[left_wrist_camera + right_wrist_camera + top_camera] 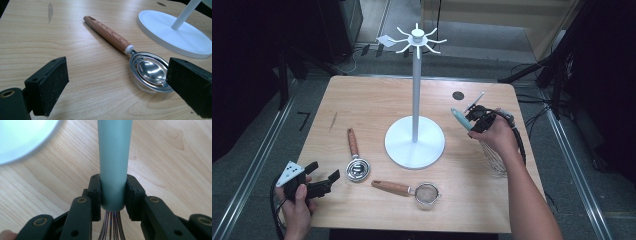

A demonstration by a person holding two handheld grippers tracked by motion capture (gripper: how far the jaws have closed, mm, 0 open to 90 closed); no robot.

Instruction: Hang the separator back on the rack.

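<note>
Right gripper (473, 119) fingers (95, 195) clamped on the grey-green handle of a whisk (460, 119), pads pressing both sides near the handle's lower end where the wires come out; whisk is off the desk (362, 100), over its right side, handle tilted up toward the white stand (415, 141), wire head (496, 160) hanging down beside the person's forearm. Left gripper (319, 181) sits at the desk's near-left corner, fingers (47, 86) spread apart, nothing between them, just above the wood. Just ahead of it lies a wood-handled egg separator (150, 71), metal bowl near the right-hand finger, handle pointing away. A wood-handled strainer (427, 193) lies flat near the front edge, in front of the stand's round base. Stand's hooks (417, 39) on top are bare.
</note>
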